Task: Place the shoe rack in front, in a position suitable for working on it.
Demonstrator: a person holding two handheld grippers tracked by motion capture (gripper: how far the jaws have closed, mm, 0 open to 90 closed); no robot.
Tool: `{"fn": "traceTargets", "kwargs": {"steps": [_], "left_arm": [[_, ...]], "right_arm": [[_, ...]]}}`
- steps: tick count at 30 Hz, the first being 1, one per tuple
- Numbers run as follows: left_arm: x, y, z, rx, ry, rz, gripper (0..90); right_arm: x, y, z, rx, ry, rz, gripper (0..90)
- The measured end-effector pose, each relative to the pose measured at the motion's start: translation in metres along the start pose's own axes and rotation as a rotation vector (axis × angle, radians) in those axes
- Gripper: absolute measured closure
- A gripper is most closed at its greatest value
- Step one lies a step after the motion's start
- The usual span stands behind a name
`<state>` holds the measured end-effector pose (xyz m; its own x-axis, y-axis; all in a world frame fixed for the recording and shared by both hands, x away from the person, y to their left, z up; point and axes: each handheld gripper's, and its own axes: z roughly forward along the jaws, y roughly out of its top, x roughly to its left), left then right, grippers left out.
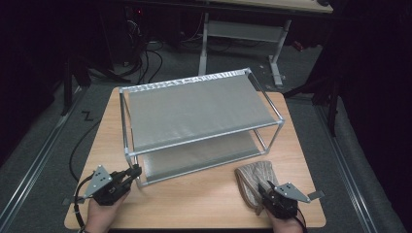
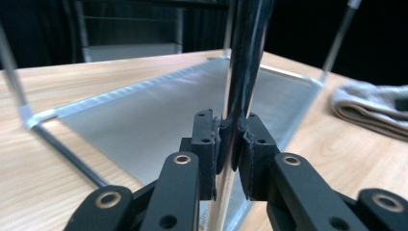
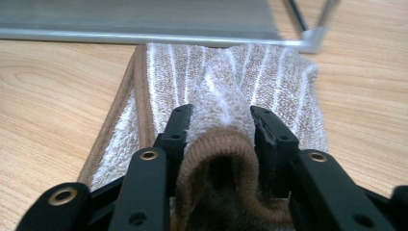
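A two-tier metal rack with grey fabric shelves stands on the wooden table. My left gripper is shut on the rack's front left upright post, low down near its foot. A folded brown and white striped towel lies on the table just right of the rack's front right corner. My right gripper is shut on the towel's near edge, which bunches up between the jaws.
The rack's lower shelf stretches away behind the post. The rack's front right foot stands just beyond the towel. Bare table lies between the two grippers. Beyond the table, on the floor, are another table's legs and cables.
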<state>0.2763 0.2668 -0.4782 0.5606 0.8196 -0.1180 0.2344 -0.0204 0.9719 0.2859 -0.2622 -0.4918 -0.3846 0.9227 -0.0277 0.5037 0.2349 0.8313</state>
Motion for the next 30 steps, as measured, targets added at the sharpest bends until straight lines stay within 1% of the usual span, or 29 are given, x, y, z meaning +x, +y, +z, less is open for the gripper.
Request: {"fn": "traceTargets", "kwargs": {"steps": [1,2,3,4,5,6,8,10,11,13,14,16,19,21,22,24,26,28,30], "left_arm": [[0.002,0.001,-0.002,0.005,0.02,0.012,78.1],[0.005,0.002,-0.004,0.012,0.042,0.039,78.3],[0.007,0.002,-0.005,0.018,0.057,0.05,78.4],[0.01,0.002,-0.005,0.017,0.068,0.042,78.4],[0.012,0.002,-0.006,0.014,0.077,0.024,78.4],[0.013,0.002,-0.006,0.013,0.084,0.015,77.9],[0.014,0.002,-0.004,0.013,0.087,0.005,75.1],[0.012,0.002,-0.003,0.021,0.09,0.014,70.4],[0.011,0.002,-0.002,0.021,0.095,0.011,67.1],[0.01,0.002,-0.001,0.021,0.105,0.007,60.7],[0.01,0.002,-0.001,0.019,0.109,0.008,58.9],[0.01,0.002,-0.001,0.014,0.109,0.003,58.0],[0.009,0.002,-0.001,0.009,0.105,0.002,57.3],[0.009,0.002,-0.002,0.006,0.106,0.003,57.4],[0.01,0.002,-0.002,0.004,0.106,-0.001,57.3],[0.01,0.001,-0.003,0.009,0.103,0.001,57.3],[0.01,0.0,-0.002,0.014,0.098,-0.001,57.3],[0.01,0.0,-0.002,0.018,0.093,-0.003,57.3],[0.008,0.0,-0.001,0.022,0.085,0.003,57.3]], "right_arm": [[0.0,0.0,-0.001,-0.004,-0.001,0.005,58.0],[0.0,0.001,-0.001,-0.008,0.002,0.01,56.2],[0.0,0.001,-0.003,-0.008,-0.003,0.016,54.0],[0.0,0.002,-0.004,-0.01,0.004,0.02,51.2],[0.0,0.002,-0.005,-0.013,0.001,0.025,48.1],[-0.001,0.003,-0.006,-0.016,0.005,0.029,44.1],[-0.001,0.005,-0.009,-0.032,0.003,0.038,37.6],[-0.002,0.01,-0.012,-0.046,-0.008,0.042,32.6],[-0.002,0.013,-0.013,-0.049,-0.013,0.04,30.5],[-0.003,0.021,-0.012,-0.041,-0.021,0.034,29.1],[-0.003,0.025,-0.01,-0.035,-0.022,0.033,28.8],[-0.004,0.035,-0.003,-0.002,-0.012,0.026,28.0],[-0.002,0.047,0.009,0.024,-0.017,-0.011,33.0],[-0.001,0.049,0.019,0.051,-0.014,-0.012,36.7],[0.0,0.048,0.024,0.078,-0.003,-0.011,37.3],[0.002,0.045,0.032,0.138,-0.002,-0.039,37.2],[0.002,0.043,0.037,0.195,-0.009,-0.055,33.2],[0.0,0.041,0.039,0.257,-0.007,-0.04,25.8],[-0.003,0.039,0.037,0.303,0.011,-0.026,20.4]]}}
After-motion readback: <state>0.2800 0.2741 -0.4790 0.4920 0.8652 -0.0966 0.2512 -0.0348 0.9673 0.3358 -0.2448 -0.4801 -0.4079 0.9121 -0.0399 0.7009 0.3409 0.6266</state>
